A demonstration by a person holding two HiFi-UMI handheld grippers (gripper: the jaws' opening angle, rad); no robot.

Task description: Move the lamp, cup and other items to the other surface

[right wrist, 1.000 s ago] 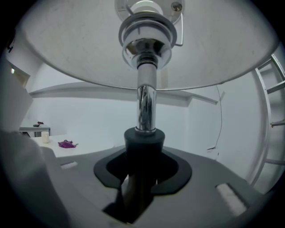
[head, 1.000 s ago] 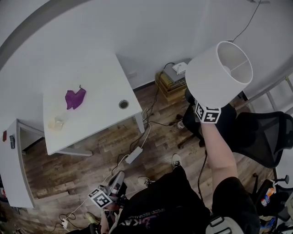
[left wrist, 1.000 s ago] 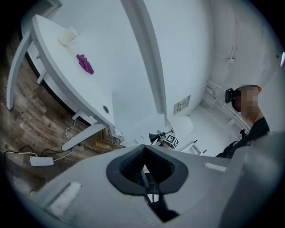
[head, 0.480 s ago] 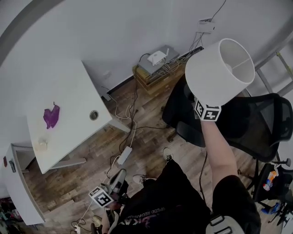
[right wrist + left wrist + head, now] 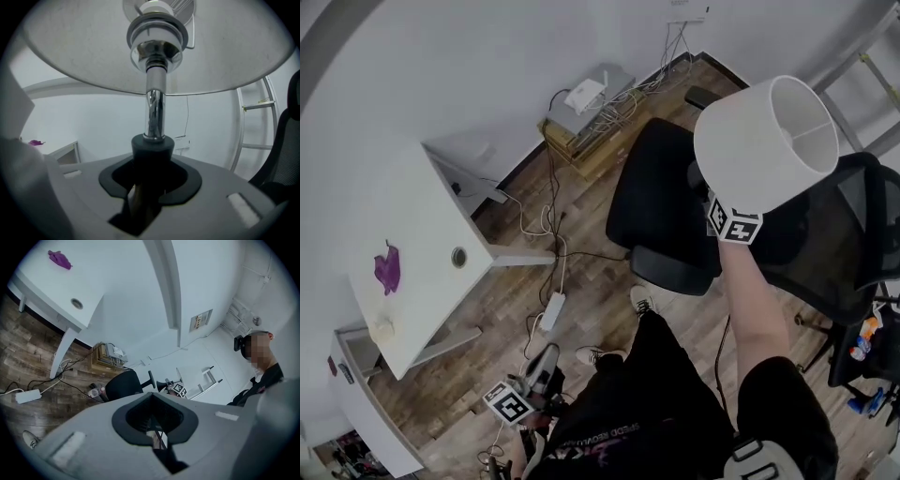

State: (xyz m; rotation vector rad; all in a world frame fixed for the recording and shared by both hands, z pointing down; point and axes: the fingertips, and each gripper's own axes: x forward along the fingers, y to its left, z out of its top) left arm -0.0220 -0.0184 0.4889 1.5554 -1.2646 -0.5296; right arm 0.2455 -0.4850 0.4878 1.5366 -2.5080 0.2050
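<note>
White lamp was clamped in my right gripper, not yet set down. Left gripper looked closed, empty. Cloth and cup lay on table, unmoved.

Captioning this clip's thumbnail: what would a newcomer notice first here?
The white-shaded lamp stands out first, held up at the head view's upper right with its chrome stem clamped in the right gripper. Beneath it stands a black office chair. At far left, the white table carries a small purple item.
</note>
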